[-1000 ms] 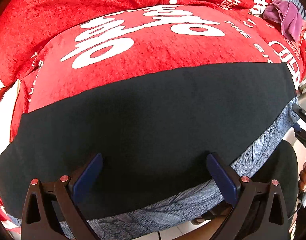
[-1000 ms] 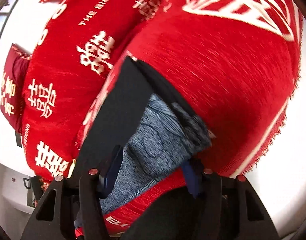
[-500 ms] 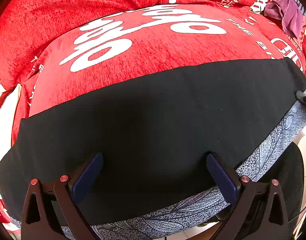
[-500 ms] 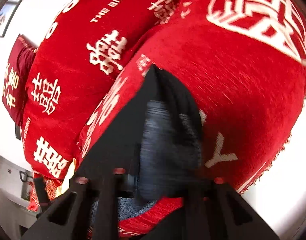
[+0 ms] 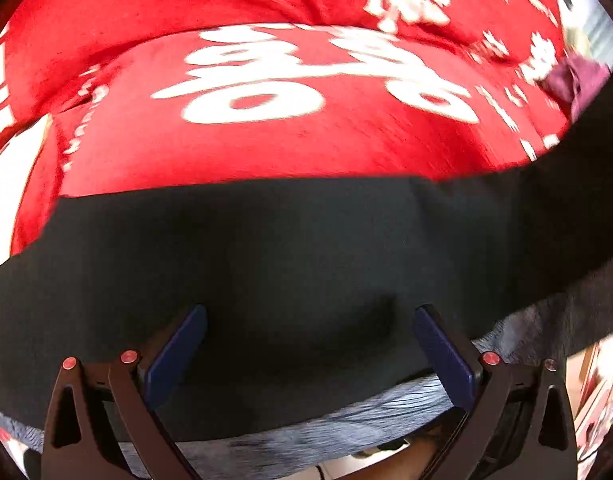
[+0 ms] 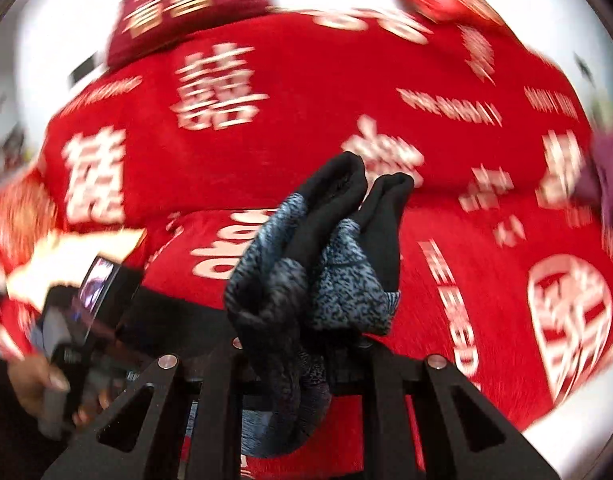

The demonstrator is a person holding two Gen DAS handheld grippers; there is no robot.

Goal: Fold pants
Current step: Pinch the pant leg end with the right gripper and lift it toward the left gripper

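Note:
The pants (image 5: 290, 248) are black with a grey-blue patterned inner side and lie across a red cushion. My left gripper (image 5: 308, 344) is open, its blue pads (image 5: 178, 348) resting over the black cloth near its front edge. My right gripper (image 6: 302, 344) is shut on a bunched end of the pants (image 6: 326, 248), black and grey-blue layers standing up between its fingers, lifted above the sofa. In the left wrist view the right end of the pants (image 5: 566, 208) rises up off the cushion.
The red sofa cover (image 5: 266, 140) with white characters (image 6: 214, 88) fills both views. A purple cloth (image 5: 582, 80) lies at the far right. The person's left hand and the left gripper body (image 6: 78, 332) show at the lower left of the right wrist view.
My right gripper has closed on the pants' end, lifted it and swung it over toward the left. The left gripper has stayed open on the cloth.

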